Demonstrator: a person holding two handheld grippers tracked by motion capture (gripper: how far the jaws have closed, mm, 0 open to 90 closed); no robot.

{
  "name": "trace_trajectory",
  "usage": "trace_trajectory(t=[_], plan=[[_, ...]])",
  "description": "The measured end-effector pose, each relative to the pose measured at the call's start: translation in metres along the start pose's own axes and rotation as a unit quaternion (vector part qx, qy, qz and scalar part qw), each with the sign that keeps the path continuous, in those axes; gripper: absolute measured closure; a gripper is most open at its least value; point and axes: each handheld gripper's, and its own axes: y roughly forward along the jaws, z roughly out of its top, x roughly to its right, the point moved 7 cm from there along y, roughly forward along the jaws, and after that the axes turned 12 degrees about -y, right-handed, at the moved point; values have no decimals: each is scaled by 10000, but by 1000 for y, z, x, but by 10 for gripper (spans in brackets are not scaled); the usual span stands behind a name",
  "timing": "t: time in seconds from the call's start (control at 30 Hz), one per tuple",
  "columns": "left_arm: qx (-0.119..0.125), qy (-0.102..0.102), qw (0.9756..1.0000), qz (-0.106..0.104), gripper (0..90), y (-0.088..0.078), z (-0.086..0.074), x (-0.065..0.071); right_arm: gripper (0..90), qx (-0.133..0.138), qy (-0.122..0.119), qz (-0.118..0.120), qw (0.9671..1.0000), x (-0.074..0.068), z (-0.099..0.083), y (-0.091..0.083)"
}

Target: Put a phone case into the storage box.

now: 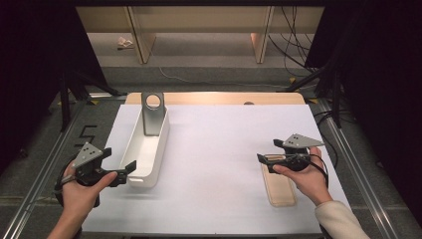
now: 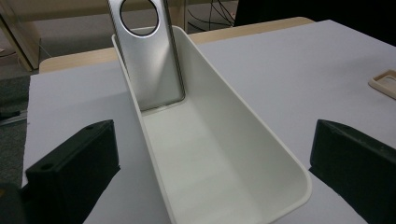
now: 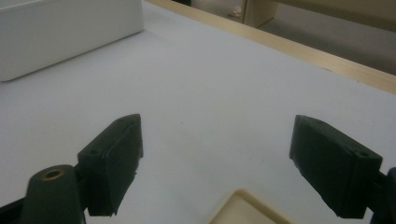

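Note:
A long white bin (image 1: 147,149) stands on the left of the white sheet, and a grey metal plate with a round hole (image 1: 152,112) leans upright against its far end. My left gripper (image 1: 119,159) is open at the bin's near end. In the left gripper view the bin (image 2: 224,154) runs away between the spread jaws of that gripper (image 2: 215,144), with the plate (image 2: 149,60) at the back. My right gripper (image 1: 268,151) is open just above the far end of a flat beige tray (image 1: 281,191). The right gripper view has the tray's corner (image 3: 245,210) below the open gripper (image 3: 217,140).
The white sheet (image 1: 224,149) covers a wooden table whose far edge (image 1: 214,98) shows beyond it. Metal rails (image 1: 348,149) run along both sides. Cables lie on the floor behind. The bin's side (image 3: 65,32) is at the right gripper view's top left.

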Motion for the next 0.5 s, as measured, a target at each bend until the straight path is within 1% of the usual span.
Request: trace_trajectory(t=[0.1,0.23,0.37,0.43,0.5], plan=[[3,-59,10000,-9,7,0,0,-1,187,-21,-34,13,10000,0,-1,-2],[11,-40,10000,-4,10,1,1,0,194,-92,-133,51,9999,0,-2,-6],[-3,-52,10000,-16,11,2,0,0,208,-151,-181,92,9997,2,-2,-11],[8,-64,10000,-20,11,1,0,0,214,-237,-247,121,9993,3,-3,-13],[13,-61,10000,-22,12,1,0,-1,214,-286,-257,129,9992,4,-4,-14]])
